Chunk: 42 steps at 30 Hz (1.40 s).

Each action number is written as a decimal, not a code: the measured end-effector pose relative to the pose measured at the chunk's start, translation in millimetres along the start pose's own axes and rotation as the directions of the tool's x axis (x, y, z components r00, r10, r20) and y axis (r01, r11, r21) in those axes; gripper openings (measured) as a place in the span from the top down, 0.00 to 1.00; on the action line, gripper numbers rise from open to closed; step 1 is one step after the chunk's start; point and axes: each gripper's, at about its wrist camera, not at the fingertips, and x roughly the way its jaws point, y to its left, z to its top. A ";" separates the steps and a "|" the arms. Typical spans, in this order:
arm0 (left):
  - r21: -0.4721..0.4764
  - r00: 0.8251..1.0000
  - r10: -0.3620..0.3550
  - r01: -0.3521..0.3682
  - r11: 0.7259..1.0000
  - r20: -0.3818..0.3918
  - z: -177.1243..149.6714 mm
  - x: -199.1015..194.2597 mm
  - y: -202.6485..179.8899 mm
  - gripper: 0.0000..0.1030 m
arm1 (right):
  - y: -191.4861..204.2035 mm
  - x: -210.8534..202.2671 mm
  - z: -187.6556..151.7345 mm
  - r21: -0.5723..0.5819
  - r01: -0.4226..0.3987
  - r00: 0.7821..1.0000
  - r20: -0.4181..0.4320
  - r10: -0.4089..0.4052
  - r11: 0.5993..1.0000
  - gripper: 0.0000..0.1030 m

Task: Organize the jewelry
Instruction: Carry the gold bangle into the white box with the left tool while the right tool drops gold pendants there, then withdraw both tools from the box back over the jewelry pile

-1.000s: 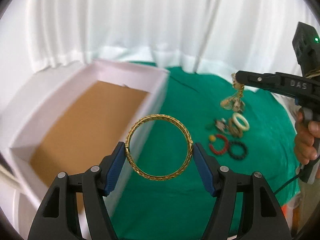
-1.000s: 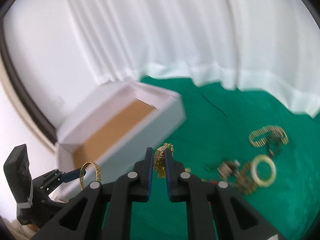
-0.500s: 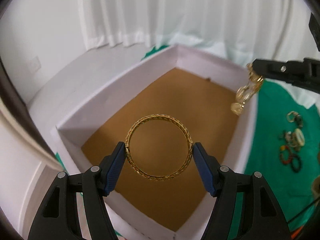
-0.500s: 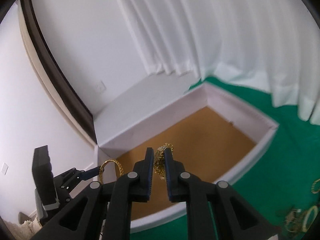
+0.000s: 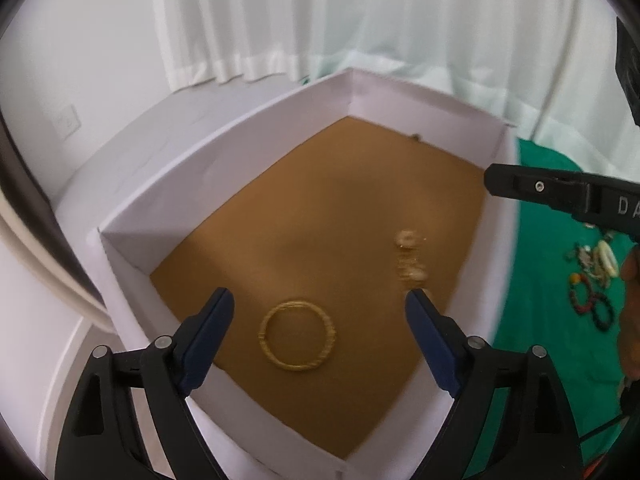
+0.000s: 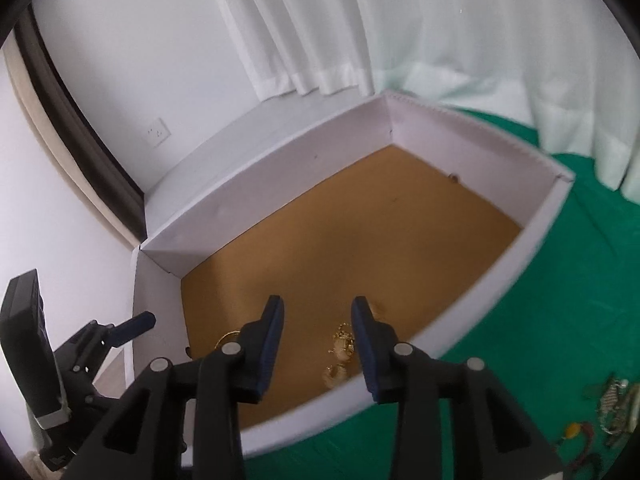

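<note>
Both grippers hang over the open box with nothing between their pads. The left gripper [image 5: 316, 308] has its jaws spread wide and opening further, and the gold bangle [image 5: 297, 336] lies flat on the brown floor of the white box [image 5: 240, 148] below them, near the front wall. The right gripper [image 6: 318, 316] has its jaws part-way apart and opening too; the gold chain piece [image 6: 340, 356], blurred, lies loosely bunched on the box floor beneath, close to the wall on the cloth side. More jewelry [image 5: 592, 276] waits in a heap on the green cloth [image 6: 560, 320], well apart from the box. Risks as I judge them: either gripper drawing back low could clip the thin wall and shove the light box, and a loose chain link might catch a pad.
</note>
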 end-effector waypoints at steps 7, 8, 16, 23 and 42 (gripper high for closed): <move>0.111 0.991 -0.116 0.109 0.988 0.064 -12.8 -39.5 -69.4 0.12 | -24.8 -76.4 -44.0 -0.034 0.177 0.979 0.110 -0.172 0.984 0.54; 0.130 0.989 -0.130 0.121 0.984 0.069 -15.9 -42.7 -80.5 0.12 | -30.3 -86.6 -52.9 -0.031 0.212 0.970 0.128 -0.206 0.977 0.50; 0.243 0.975 -0.217 0.202 0.949 0.037 -47.7 -43.3 -161.6 0.12 | -88.1 -148.1 -140.4 0.064 0.472 0.868 0.141 -0.476 0.879 0.50; 0.303 0.967 -0.253 0.233 0.924 0.027 -65.3 -35.6 -206.0 0.12 | -143.9 -160.7 -201.7 0.180 0.565 0.812 0.052 -0.582 0.805 0.50; 0.329 0.971 -0.232 0.237 0.914 -0.055 -70.6 65.5 -258.5 0.02 | -260.0 -152.9 -255.1 0.433 0.611 0.757 -0.076 -0.648 0.663 0.41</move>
